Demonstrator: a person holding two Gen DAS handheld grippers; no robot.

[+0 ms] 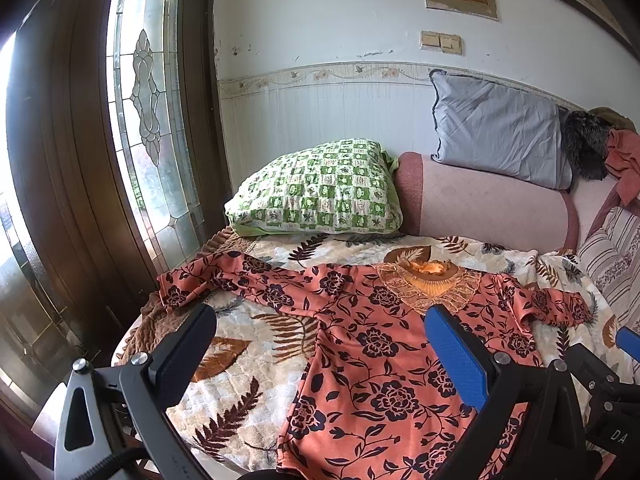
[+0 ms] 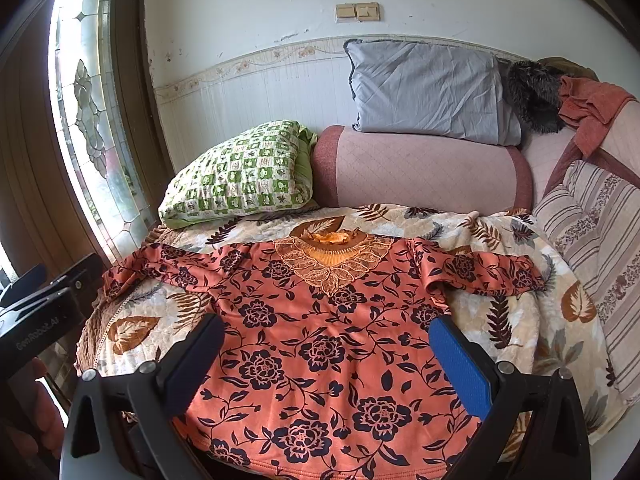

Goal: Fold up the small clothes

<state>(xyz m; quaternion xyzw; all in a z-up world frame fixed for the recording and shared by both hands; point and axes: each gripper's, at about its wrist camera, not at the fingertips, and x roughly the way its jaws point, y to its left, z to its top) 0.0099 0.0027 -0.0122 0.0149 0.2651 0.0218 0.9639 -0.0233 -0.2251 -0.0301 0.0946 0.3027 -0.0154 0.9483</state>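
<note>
The left gripper [image 1: 320,320] was held with its jaws spread wide and nothing between them, above the left half of the blouse [image 1: 380,352]. The right gripper [image 2: 326,330] was likewise held agape, empty, over the blouse's lower middle. The blouse was laid flat, sleeves outstretched, on a leaf-patterned blanket [image 2: 516,320] before a green checked pillow [image 2: 240,176].

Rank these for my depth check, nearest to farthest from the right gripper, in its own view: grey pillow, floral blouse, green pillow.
1. Floral blouse, directly under the right gripper.
2. Green pillow, ahead left on the bed.
3. Grey pillow, farthest, against the wall.
</note>
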